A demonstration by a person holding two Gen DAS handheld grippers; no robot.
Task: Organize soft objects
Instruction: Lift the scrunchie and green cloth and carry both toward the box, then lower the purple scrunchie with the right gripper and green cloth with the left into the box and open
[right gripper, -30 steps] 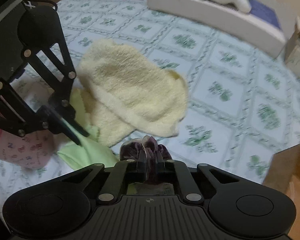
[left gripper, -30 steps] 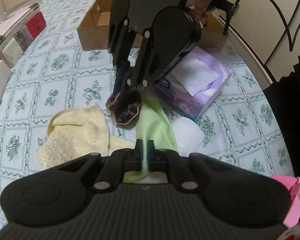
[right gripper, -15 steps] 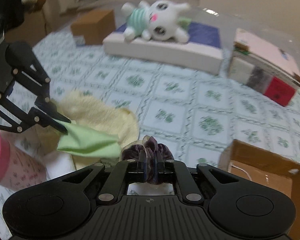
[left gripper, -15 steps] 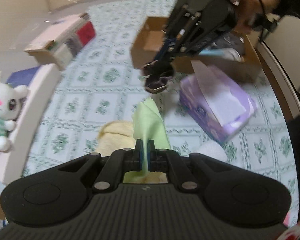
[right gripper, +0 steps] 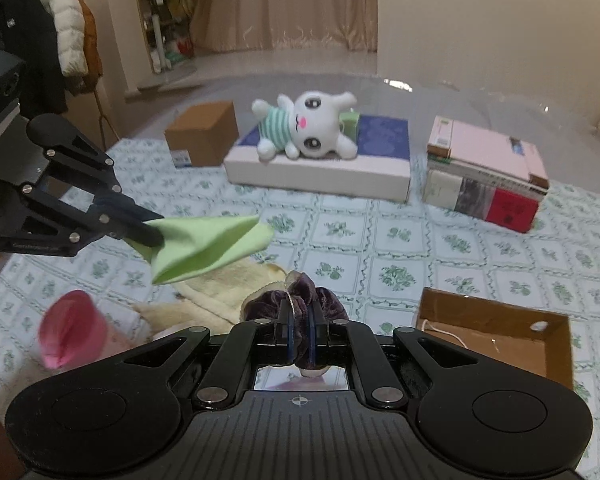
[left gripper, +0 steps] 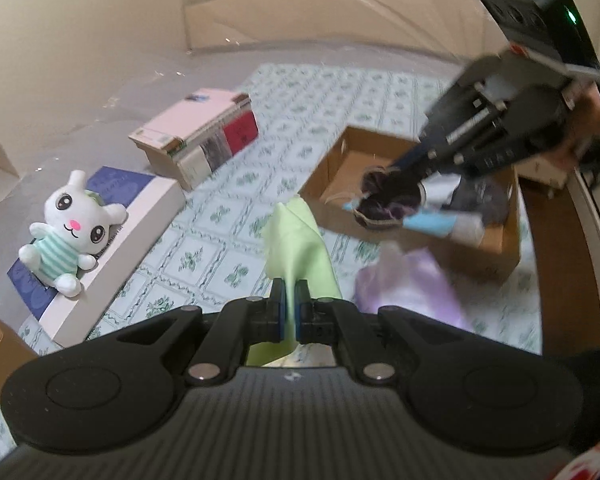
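Currently aloft, two soft items. Item one: green cloth (left gripper: 300,244), thin, light and limp, pinched at one corner by the left gripper (left gripper: 290,304), jaws shut on the fabric; the rest drapes forward over the surface (right gripper: 400,240) of patterned tablecloth. Likely to swing and unfold when moved; an edge or corner hold suffices, since the weight is slight. Item two: purple velvet scrunchie (right gripper: 300,300), springy, crushable, clamped across its gathered band by the right gripper (right gripper: 300,340), jaws closed on it; in the left view it hangs over the open cardboard box (left gripper: 340,168) at the right. Neither is fragile; the velvet should grip well, the smooth cloth may slip. Below, near: a cream towel (right gripper: 216,300), fluffy and bulkier, best taken at a fold. Far side: a plush rabbit (right gripper: 312,124) lying on a flat white box (right gripper: 320,172), squashy, graspable by the body.
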